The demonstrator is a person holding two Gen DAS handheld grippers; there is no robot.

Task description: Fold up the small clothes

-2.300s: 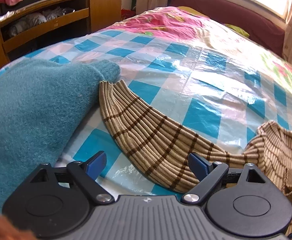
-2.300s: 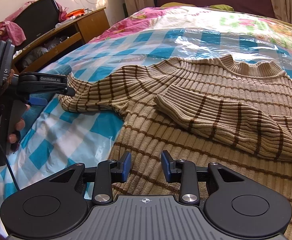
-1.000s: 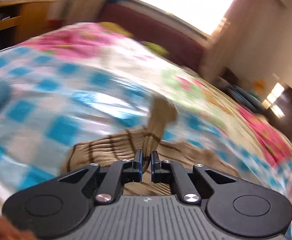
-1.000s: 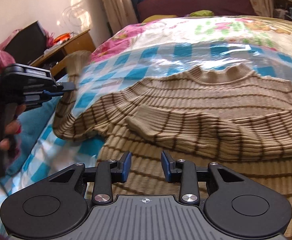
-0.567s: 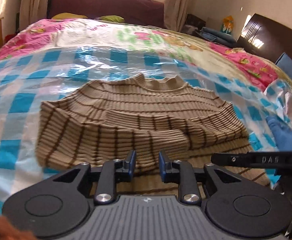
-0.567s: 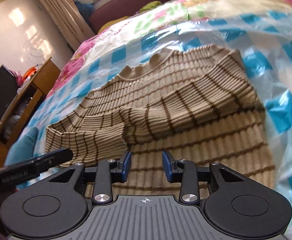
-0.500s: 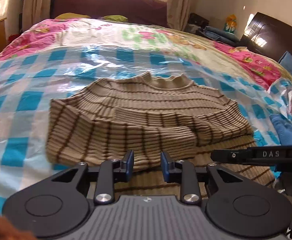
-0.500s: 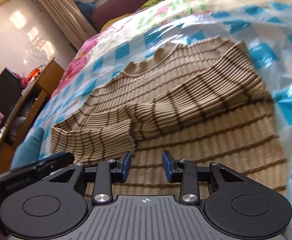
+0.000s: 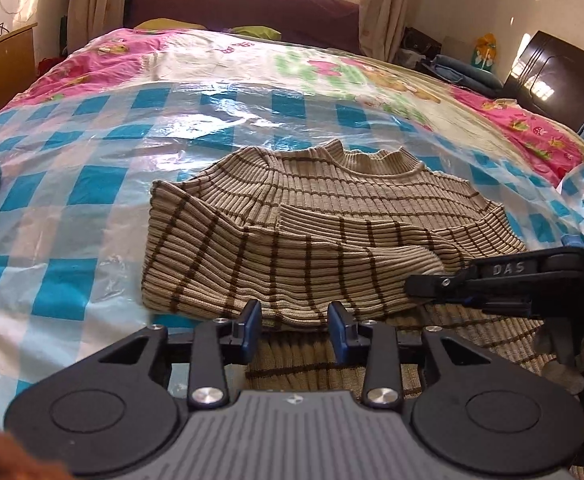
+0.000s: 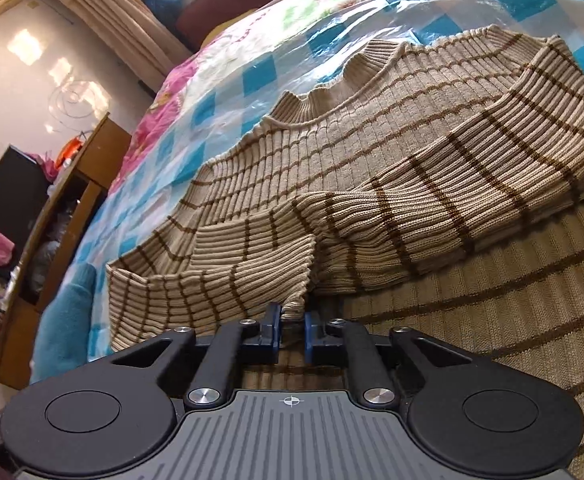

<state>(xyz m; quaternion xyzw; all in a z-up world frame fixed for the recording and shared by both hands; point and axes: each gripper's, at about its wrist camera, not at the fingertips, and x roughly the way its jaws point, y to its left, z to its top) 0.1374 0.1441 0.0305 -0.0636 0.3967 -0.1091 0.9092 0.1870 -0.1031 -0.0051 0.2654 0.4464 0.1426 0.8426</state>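
Beige striped sweater (image 9: 332, 216) lies on the checked plastic sheet (image 9: 92, 152) over the bed (image 9: 332, 68), both sleeves folded across its chest. The left claw (image 9: 294, 326) is opening just above the lower part, nothing between its jaws. The right claw (image 10: 291, 330) is pressed together, pinching the left sleeve's cuff (image 10: 296, 304).

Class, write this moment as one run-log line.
sweater: sleeves folded in | left gripper: opening, empty | right gripper: shut on cuff
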